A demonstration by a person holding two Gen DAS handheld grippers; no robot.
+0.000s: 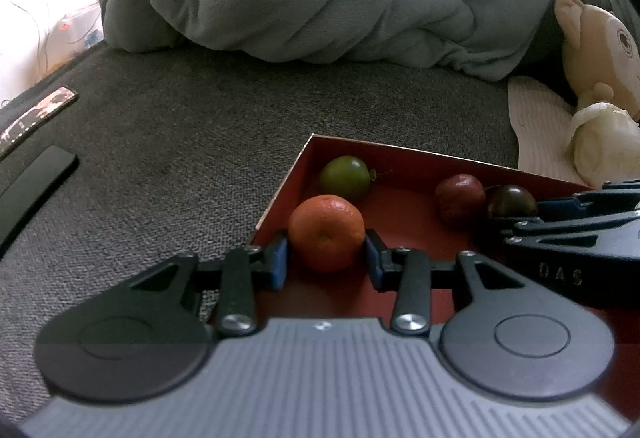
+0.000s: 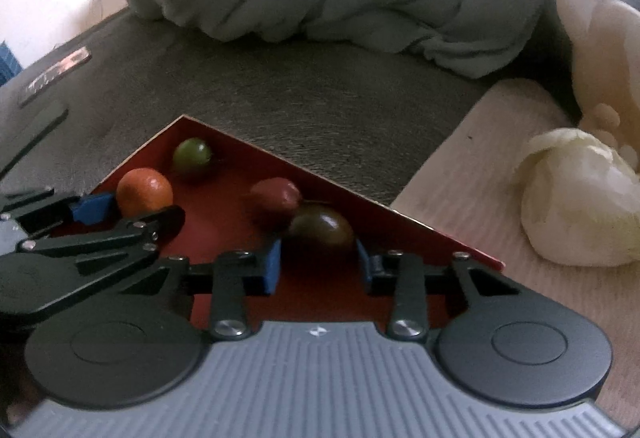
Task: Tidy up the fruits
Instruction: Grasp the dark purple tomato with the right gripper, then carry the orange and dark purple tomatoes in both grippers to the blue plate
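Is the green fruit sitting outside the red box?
No, the green fruit lies inside the red box, in its far corner behind the orange.

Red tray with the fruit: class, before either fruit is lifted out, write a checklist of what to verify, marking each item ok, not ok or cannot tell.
1. Left tongs centred on the orange fruit, blue pads against both its sides: ok.
2. Right tongs around the dark fruit, one pad on each side: ok; firm contact: cannot tell.
3. Red fruit clear of the dark fruit: not ok, they look to be touching.
4. Green fruit clear of both tongs: ok.
5. Red tray wall clear of the lift path: cannot tell.
6. Place to put the fruits: cannot tell, none is evident.
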